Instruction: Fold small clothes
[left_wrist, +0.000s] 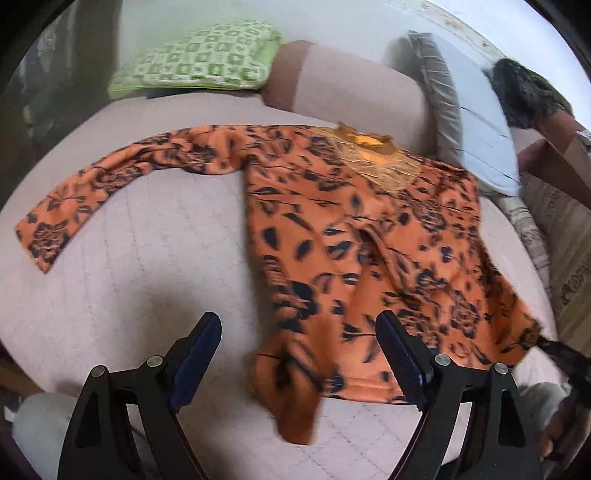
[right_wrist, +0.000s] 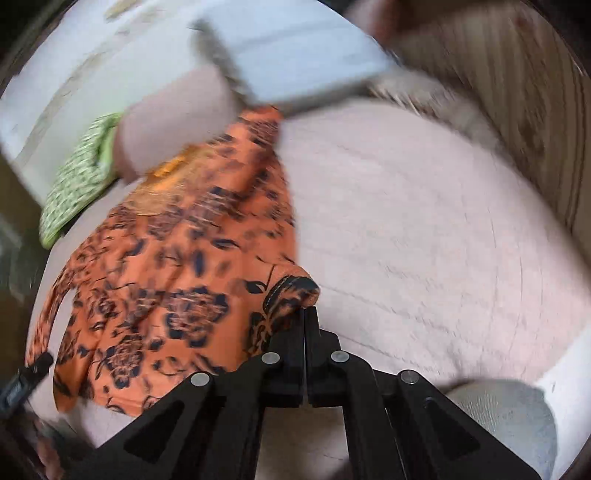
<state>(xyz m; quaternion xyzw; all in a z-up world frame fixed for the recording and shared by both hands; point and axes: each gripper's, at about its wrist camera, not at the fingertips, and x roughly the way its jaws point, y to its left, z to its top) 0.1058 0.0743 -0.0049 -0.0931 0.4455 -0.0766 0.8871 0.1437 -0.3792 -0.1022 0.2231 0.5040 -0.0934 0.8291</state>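
Orange long-sleeved top with a dark floral print (left_wrist: 354, 236) lies on the pale quilted bed (left_wrist: 147, 258). Right claw (right_wrist: 306, 314) grips its hem corner; left claw (left_wrist: 299, 354) hovers released. Carry the corner low, keeping cloth taut.

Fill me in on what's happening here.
A person with a gripper in each hand is folding an orange floral top on a bed. The right gripper is shut on a corner of the top near its hem. The left gripper hovers open over the hem, holding nothing. One sleeve lies spread out flat.
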